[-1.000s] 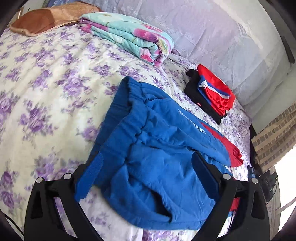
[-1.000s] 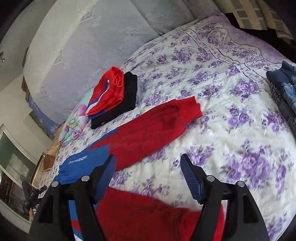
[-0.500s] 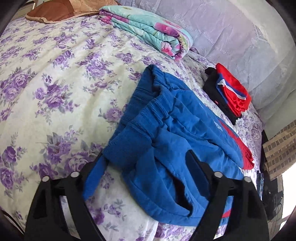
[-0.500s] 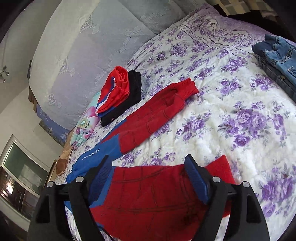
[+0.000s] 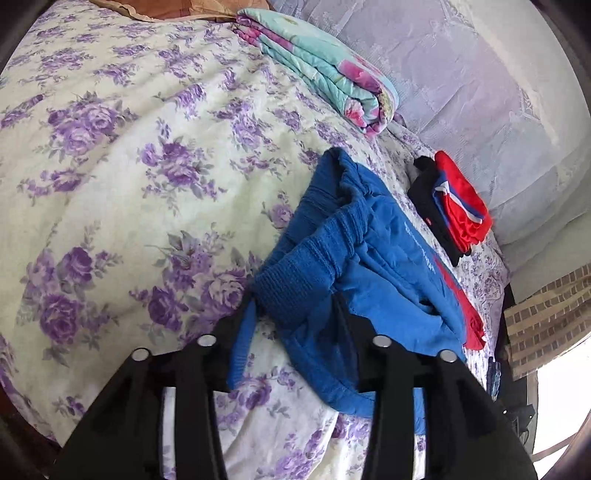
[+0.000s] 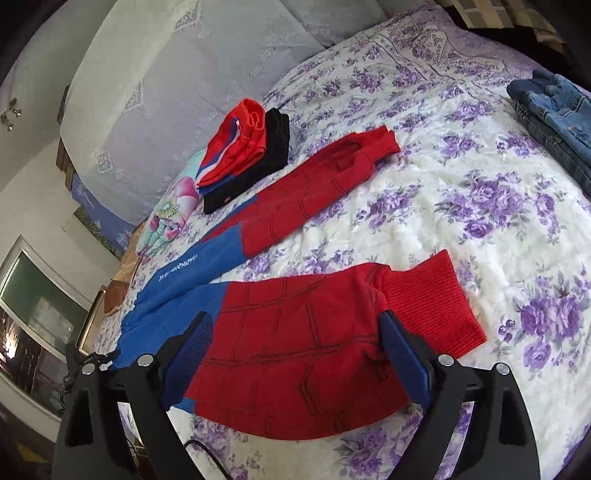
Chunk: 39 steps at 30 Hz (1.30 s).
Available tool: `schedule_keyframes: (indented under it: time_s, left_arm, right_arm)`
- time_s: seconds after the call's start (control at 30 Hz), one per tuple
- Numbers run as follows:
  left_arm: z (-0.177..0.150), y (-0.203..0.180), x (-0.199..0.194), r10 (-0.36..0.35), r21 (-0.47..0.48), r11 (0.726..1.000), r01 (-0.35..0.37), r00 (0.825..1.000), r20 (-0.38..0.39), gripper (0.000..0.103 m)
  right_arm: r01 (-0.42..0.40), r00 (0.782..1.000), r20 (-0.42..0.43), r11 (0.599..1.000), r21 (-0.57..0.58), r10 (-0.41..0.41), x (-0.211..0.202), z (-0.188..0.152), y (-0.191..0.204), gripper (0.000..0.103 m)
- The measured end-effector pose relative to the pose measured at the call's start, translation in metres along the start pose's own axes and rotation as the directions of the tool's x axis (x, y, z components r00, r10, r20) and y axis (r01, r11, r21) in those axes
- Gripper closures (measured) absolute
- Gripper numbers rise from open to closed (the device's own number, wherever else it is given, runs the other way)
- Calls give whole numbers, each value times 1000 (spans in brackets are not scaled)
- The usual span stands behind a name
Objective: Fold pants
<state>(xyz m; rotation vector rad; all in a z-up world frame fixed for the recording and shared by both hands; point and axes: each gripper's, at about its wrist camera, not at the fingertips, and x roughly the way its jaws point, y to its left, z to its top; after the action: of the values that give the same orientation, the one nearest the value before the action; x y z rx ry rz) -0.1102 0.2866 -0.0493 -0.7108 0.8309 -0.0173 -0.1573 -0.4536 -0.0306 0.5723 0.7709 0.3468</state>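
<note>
Blue pants with red lower legs (image 5: 388,258) lie spread on the floral bedspread (image 5: 129,166). In the left wrist view the ribbed blue waistband (image 5: 295,284) bunches toward me. My left gripper (image 5: 295,299) straddles its near corner with its jaws closing; the cloth sits between the pads and I see no pinch. In the right wrist view the near red leg (image 6: 295,332) lies under my right gripper (image 6: 295,317). Its jaws are opening wide, one on each side of the leg, just short of the ribbed cuff (image 6: 428,306). The far leg (image 6: 325,177) stretches away flat.
A folded floral quilt (image 5: 325,74) and a stack of folded red and black clothes (image 5: 458,206) sit near the lavender headboard (image 5: 480,74). Folded jeans (image 6: 554,107) lie at the bed's right edge. A brown pillow (image 5: 166,9) is at the far corner.
The left gripper has slid in over the waistband's near corner and its jaws have narrowed. The right gripper has come down over the near red leg and its jaws have widened.
</note>
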Motion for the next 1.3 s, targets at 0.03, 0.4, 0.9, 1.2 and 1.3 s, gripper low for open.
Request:
schedule_keyframes:
  time_s: [0.03,0.4,0.9,1.2,1.3]
  left_arm:
    - [1,1,-9,31,-5,1000,-30,999,40,43]
    - [-8,-60,-22,19,215,976,-38,996,89,34]
    - [40,-87,-2,130,312,935,-170,981,146,7]
    - [109,-96,81,192,390,900,-197,980,52,7]
    - [112,-93,100,234,429,872,-234,971,54,7]
  right_arm:
    - [12,1000,10,1000,1,-12,-1,1,-2,14]
    - [4,1000,-25,999,-42,-5,2,1,13,7]
    - [-152,963,205,982,-112,172,-28,12,38,4]
    - [-179,978,96,981,-73,186,-1,11,51,4]
    - [-197,971,122,978,-66,204,0,8,48,4]
